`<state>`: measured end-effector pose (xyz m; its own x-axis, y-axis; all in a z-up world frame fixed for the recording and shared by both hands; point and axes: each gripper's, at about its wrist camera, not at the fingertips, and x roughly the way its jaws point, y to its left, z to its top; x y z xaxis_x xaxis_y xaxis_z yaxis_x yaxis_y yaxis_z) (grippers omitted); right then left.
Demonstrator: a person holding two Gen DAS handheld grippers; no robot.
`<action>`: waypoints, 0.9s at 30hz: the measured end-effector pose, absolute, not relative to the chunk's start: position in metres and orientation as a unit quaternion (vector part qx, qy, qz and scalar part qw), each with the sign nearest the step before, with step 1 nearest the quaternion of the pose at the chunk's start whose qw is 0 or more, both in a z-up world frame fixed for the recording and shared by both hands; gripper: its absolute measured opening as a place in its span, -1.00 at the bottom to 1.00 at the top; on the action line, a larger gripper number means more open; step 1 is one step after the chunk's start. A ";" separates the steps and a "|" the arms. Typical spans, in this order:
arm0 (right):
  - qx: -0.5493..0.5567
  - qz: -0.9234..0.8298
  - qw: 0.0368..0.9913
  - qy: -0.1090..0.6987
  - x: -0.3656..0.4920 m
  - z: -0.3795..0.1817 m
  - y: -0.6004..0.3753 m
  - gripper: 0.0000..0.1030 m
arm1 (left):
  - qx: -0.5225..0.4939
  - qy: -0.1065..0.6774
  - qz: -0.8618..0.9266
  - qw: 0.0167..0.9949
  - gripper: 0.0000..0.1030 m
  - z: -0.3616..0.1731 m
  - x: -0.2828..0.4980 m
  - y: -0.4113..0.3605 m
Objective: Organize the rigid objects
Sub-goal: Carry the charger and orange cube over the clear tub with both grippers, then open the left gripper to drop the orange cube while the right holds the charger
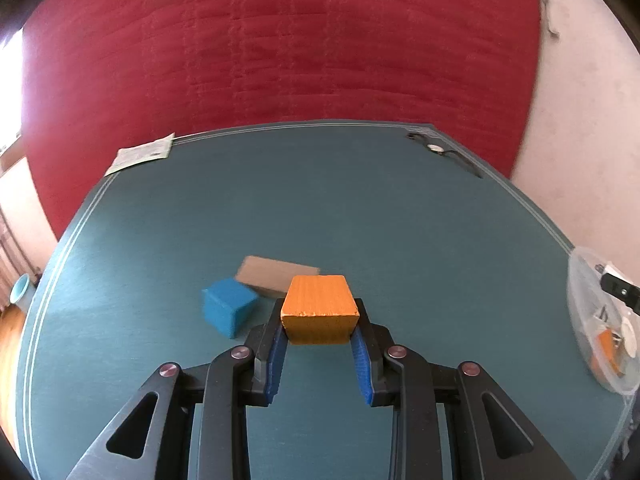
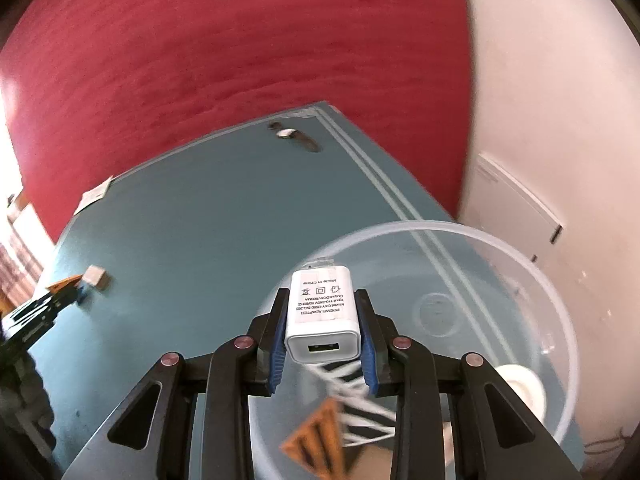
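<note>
My left gripper point(image 1: 320, 320) is shut on an orange wooden block point(image 1: 319, 307) and holds it above the teal table point(image 1: 320, 208). A blue cube point(image 1: 229, 309) and a tan flat block point(image 1: 276, 274) lie just beyond it to the left. My right gripper point(image 2: 322, 320) is shut on a white USB power adapter point(image 2: 322, 312) and holds it over a clear plastic bowl point(image 2: 532, 280). The bowl holds an orange triangular piece point(image 2: 316, 436), a white-striped item and a white round thing point(image 2: 524, 388). The left gripper shows at the left edge of the right wrist view point(image 2: 40, 308).
The bowl shows at the right edge of the left wrist view point(image 1: 580, 320). A black-strapped watch point(image 1: 436, 147) lies at the table's far right corner, a paper card point(image 1: 140, 155) at the far left edge. A red curtain hangs behind; a pale wall is on the right.
</note>
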<state>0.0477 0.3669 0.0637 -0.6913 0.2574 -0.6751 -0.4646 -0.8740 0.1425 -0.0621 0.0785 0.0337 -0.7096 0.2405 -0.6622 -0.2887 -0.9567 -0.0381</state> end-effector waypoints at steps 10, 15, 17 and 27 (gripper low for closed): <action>-0.344 0.891 0.227 0.190 0.065 0.054 0.411 -0.38 | -0.352 0.054 0.917 0.178 -0.40 0.043 -0.054 0.122; -0.345 0.884 0.225 0.221 0.071 0.047 0.429 -0.37 | -0.349 0.063 0.914 0.200 -0.40 0.049 -0.050 0.146; -0.341 0.885 0.220 0.226 0.074 0.047 0.431 -0.35 | -0.348 0.066 0.912 0.206 -0.40 0.050 -0.047 0.155; -0.312 0.894 0.202 0.251 0.090 0.050 0.439 -0.35 | -0.351 0.082 0.893 0.270 -0.40 0.054 -0.035 0.210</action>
<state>0.0898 0.4393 0.0499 -0.7237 0.2046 -0.6590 -0.5175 -0.7927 0.3222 -0.0345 0.2097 0.0535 -0.6084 0.4248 -0.6703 -0.5398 -0.8407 -0.0429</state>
